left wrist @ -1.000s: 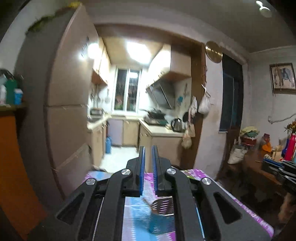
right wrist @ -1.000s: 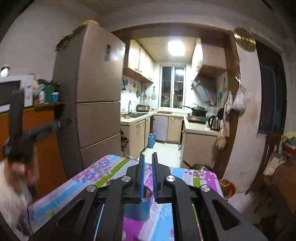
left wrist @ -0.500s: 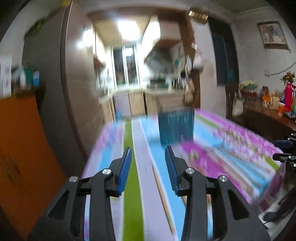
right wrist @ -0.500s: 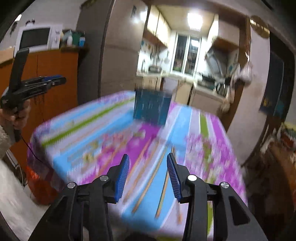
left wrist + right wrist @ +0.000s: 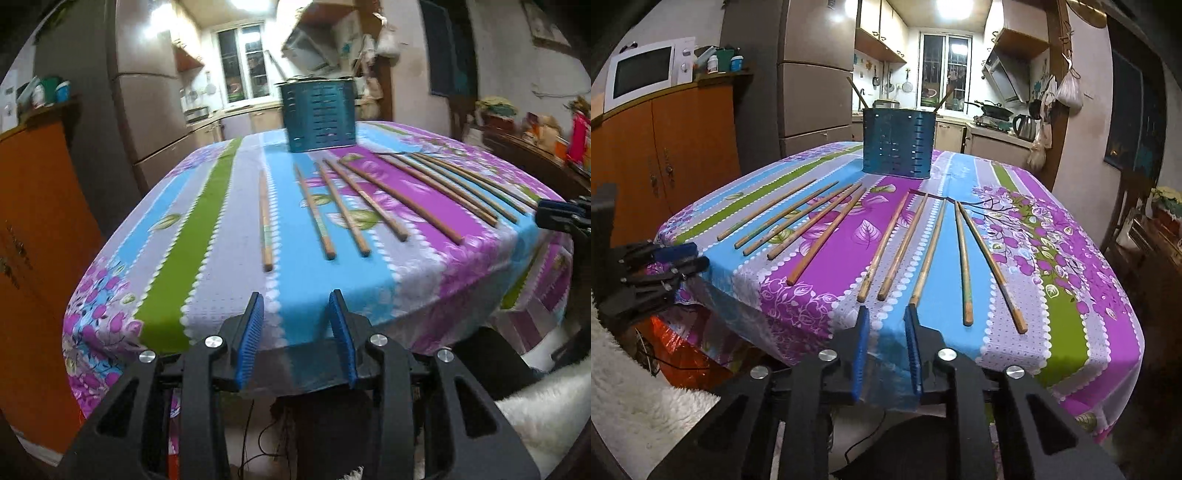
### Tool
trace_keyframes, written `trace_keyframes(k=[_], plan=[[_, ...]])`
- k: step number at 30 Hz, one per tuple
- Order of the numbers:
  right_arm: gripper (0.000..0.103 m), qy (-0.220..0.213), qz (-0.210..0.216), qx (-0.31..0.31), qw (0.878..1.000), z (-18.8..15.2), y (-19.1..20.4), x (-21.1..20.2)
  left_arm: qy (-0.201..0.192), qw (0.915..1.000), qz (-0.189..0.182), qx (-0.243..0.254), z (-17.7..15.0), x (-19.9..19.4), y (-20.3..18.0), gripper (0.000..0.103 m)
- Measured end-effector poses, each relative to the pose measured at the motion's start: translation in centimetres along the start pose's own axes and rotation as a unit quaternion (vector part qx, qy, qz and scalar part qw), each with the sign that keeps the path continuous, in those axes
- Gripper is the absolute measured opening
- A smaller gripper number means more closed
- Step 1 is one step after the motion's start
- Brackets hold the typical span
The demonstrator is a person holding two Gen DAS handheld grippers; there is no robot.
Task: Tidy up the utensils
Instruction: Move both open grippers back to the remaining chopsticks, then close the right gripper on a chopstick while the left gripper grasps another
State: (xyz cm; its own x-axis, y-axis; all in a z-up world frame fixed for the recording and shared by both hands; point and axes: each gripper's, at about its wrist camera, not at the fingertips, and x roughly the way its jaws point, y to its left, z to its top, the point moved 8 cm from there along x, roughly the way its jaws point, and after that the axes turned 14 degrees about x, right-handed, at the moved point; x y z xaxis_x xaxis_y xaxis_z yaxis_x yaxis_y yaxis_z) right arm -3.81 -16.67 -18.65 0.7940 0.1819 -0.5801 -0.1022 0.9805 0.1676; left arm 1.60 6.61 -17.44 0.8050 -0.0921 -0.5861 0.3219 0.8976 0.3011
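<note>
Several wooden chopsticks (image 5: 264, 221) (image 5: 925, 254) lie side by side on the striped floral tablecloth (image 5: 207, 229) (image 5: 1063, 314), ends toward the near edge. A blue slotted utensil holder (image 5: 319, 116) (image 5: 897, 142) stands upright at the far side; two sticks poke out of it. My left gripper (image 5: 296, 295) hovers open at the near edge, nothing between its pads. My right gripper (image 5: 886, 309) is closing with a narrow gap, empty, just short of a chopstick end. Each gripper shows in the other's view: the right gripper (image 5: 561, 214), the left gripper (image 5: 676, 258).
An orange cabinet (image 5: 665, 147) with a microwave (image 5: 646, 74) stands left of the table, a tall fridge (image 5: 812, 92) behind it. A dark side table (image 5: 535, 155) with clutter stands to the right. White fluffy fabric (image 5: 635, 387) lies low at the near side.
Both grippers have dropped from pointing at the kitchen to the table's near edge. The left jaws went from shut to open. The right jaws widened, then narrowed again.
</note>
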Motion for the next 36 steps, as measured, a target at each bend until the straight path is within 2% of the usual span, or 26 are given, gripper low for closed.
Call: trace_keyframes(k=[5, 8, 18, 24, 36], plan=[[0.019, -0.009, 0.000, 0.002, 1.000, 1.0, 0.5, 0.1, -0.029, 0.9980, 0.042, -0.036, 1.2, -0.7, 2.9, 0.035], [0.018, -0.003, 0.014, -0.009, 1.000, 1.1, 1.7, 0.8, -0.029, 0.9976, 0.056, -0.029, 1.6, -0.2, 3.2, 0.035], [0.016, 0.036, -0.003, -0.003, 0.999, 0.0, 2.3, 4.5, -0.016, 0.9990, 0.042, -0.003, 0.8, 1.6, 2.3, 0.035], [0.016, 0.033, -0.010, 0.010, 0.999, 0.1, 2.0, 4.9, -0.017, 0.9991, 0.039, -0.009, 0.7, 2.0, 2.8, 0.035], [0.016, 0.018, -0.025, -0.010, 0.999, 0.6, 2.8, 5.7, -0.037, 0.9990, 0.026, 0.002, 1.3, 2.3, 2.4, 0.035]])
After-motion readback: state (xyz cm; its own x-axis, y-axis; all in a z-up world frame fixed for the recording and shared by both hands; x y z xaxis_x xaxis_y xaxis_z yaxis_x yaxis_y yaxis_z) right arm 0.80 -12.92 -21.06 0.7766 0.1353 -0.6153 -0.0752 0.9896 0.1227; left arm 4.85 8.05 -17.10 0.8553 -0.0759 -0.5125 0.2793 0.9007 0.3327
